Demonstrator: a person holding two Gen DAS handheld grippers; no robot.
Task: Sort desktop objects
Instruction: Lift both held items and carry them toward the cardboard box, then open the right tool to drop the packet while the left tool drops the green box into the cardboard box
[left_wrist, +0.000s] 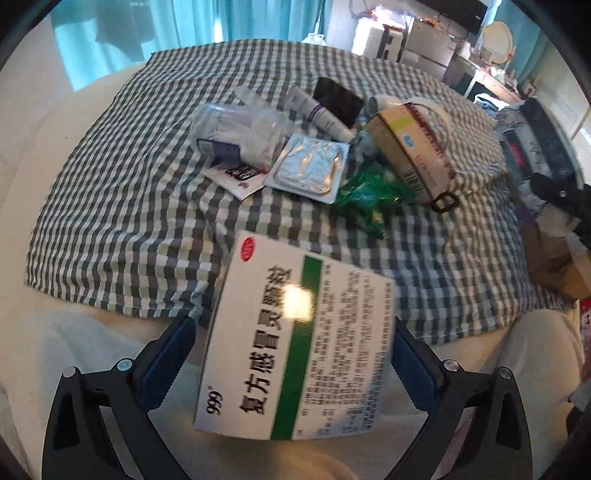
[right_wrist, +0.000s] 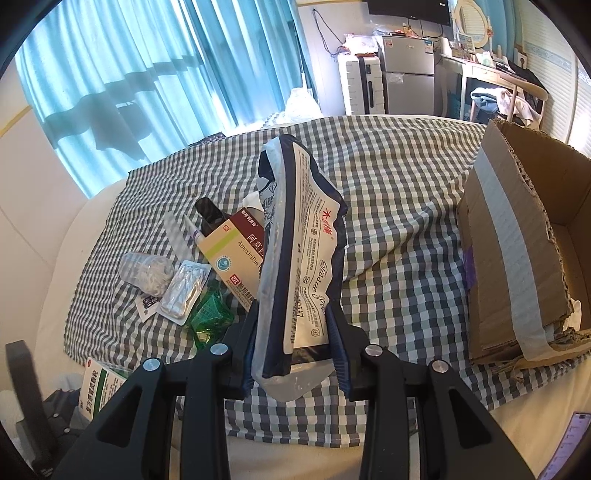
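Left wrist view: left gripper (left_wrist: 291, 354) clamps 999 medicine box (left_wrist: 295, 339) above checkered cloth (left_wrist: 129, 206); right gripper (right_wrist: 295, 325) pinches tissue pack (right_wrist: 299, 258) beside cardboard box (right_wrist: 517, 251).

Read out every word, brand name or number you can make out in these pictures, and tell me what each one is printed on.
"999" and "复方感冒灵颗粒": white and green medicine box in the left gripper.
Fine print on that box: too small to read.
"Amoxicillin", cut off at the edge: tan and maroon box on the checked cloth.
"Tissue", in script: tissue pack in the right gripper.
Its other print: blurred.
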